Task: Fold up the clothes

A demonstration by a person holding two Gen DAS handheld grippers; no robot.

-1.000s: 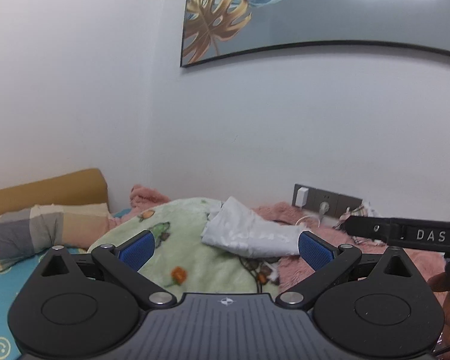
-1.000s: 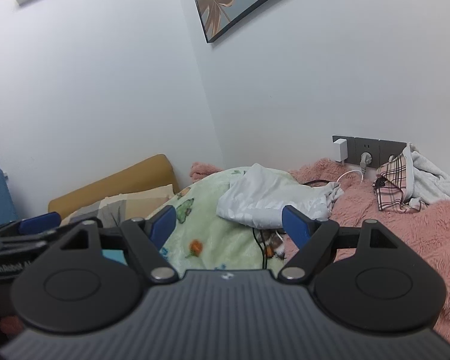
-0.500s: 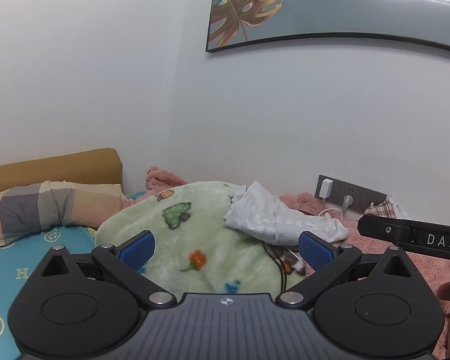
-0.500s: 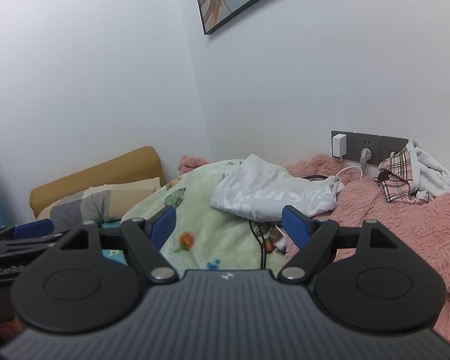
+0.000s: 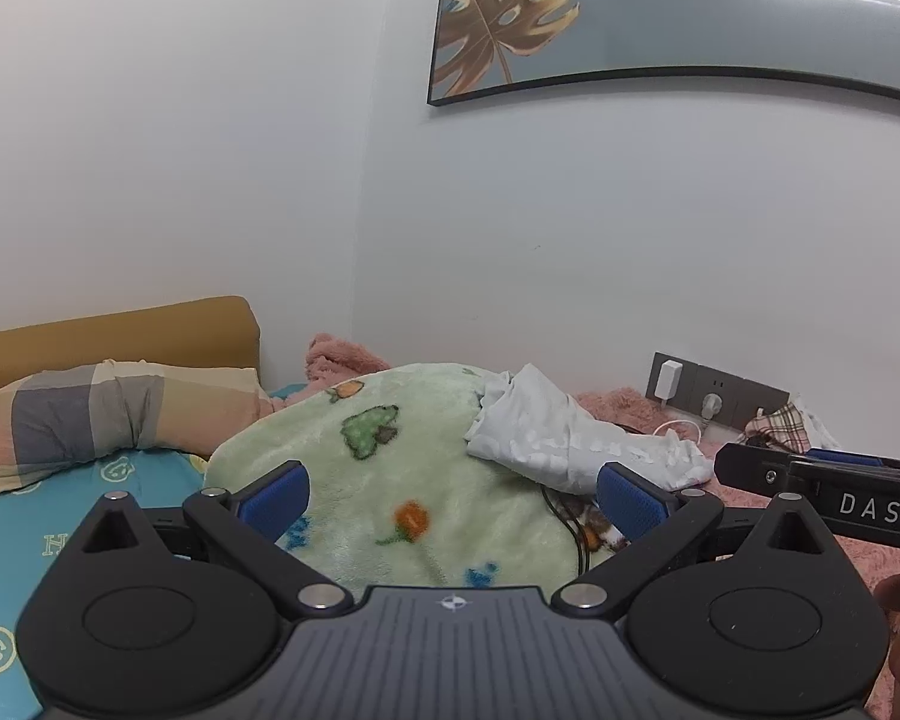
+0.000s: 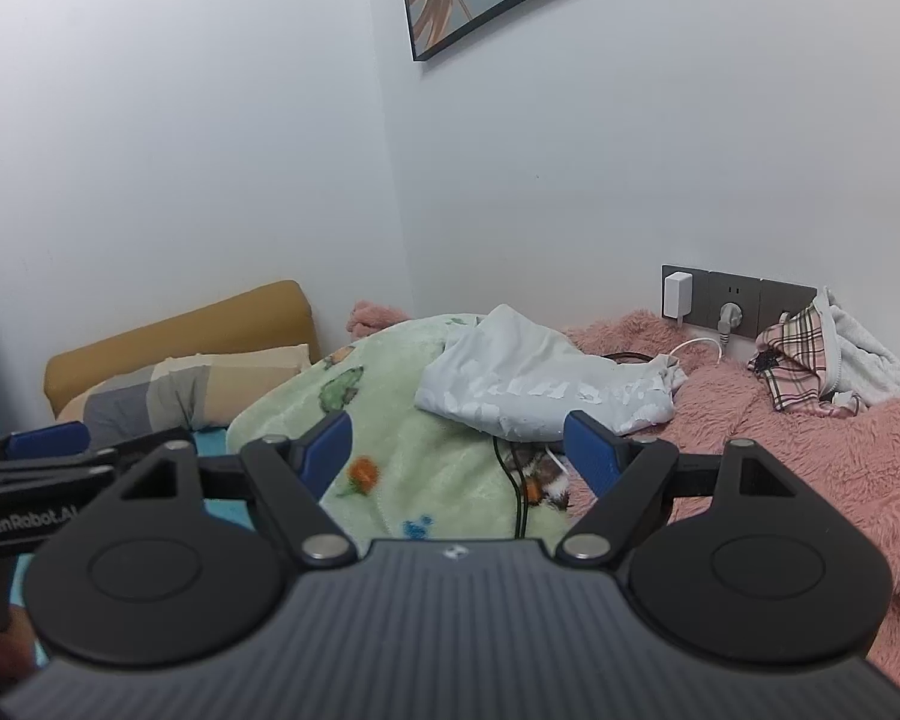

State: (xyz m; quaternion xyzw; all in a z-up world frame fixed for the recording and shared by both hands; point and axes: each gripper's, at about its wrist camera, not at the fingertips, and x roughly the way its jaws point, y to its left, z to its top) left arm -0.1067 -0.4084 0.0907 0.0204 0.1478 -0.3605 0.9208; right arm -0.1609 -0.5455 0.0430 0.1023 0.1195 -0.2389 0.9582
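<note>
Both tools stand wide with nothing between their blue pads: the left gripper and the right gripper hang side by side short of the bed, aimed at the crumpled white garment, which lies bunched on the green cartoon blanket where that meets the pink fleece cover. The likeliest trouble is the black cable running out from under the garment's near edge: a low pinch there could catch the cord with the cloth and tug at the wall sockets. The plush blanket beneath may also bunch up into the jaws, so a deep grab would lift bedding too. The garment's corners are hidden in its folds, so a blind grab probably raises a lump rather than an edge
</note>
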